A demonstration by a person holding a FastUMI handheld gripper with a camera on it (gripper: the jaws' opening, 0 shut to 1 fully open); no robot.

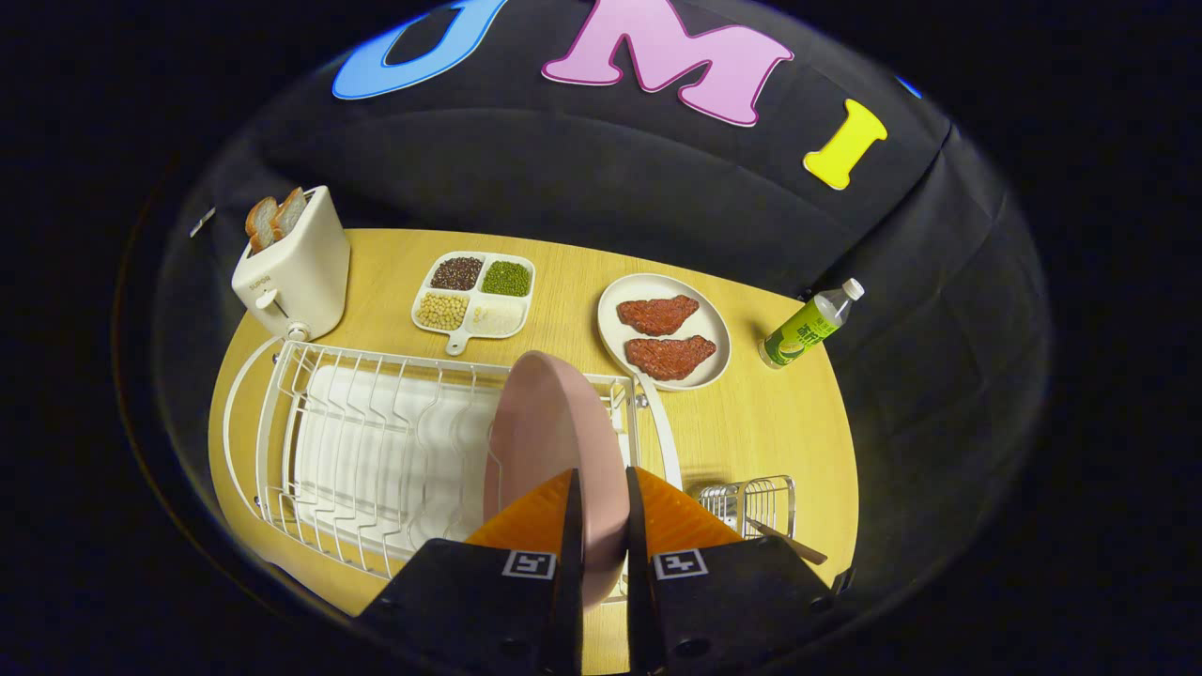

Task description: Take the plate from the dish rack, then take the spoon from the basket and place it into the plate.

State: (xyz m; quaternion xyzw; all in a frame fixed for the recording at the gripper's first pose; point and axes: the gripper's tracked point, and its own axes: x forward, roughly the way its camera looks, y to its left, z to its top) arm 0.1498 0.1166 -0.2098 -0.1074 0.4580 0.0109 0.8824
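One view, the gripper view; gripper closed edge-on over pink plate, one finger pressing each face, rim held between them. Plate upright, lower edge apparently just lifted out of the white wire dish rack at 9 o'clock of the fingers, though whether fully clear of the wires cannot be told. Step one judged under way, not finished; plate not yet set down on wooden table. Small wire basket at 3 o'clock of the fingers, spoon handle poking out, untouched; spoon step all still to do. Plate smooth, matte, round, thin-rimmed; rack of thin coated wire over a ribbed white tray; basket of shiny wire; spoon handle seemingly wooden.
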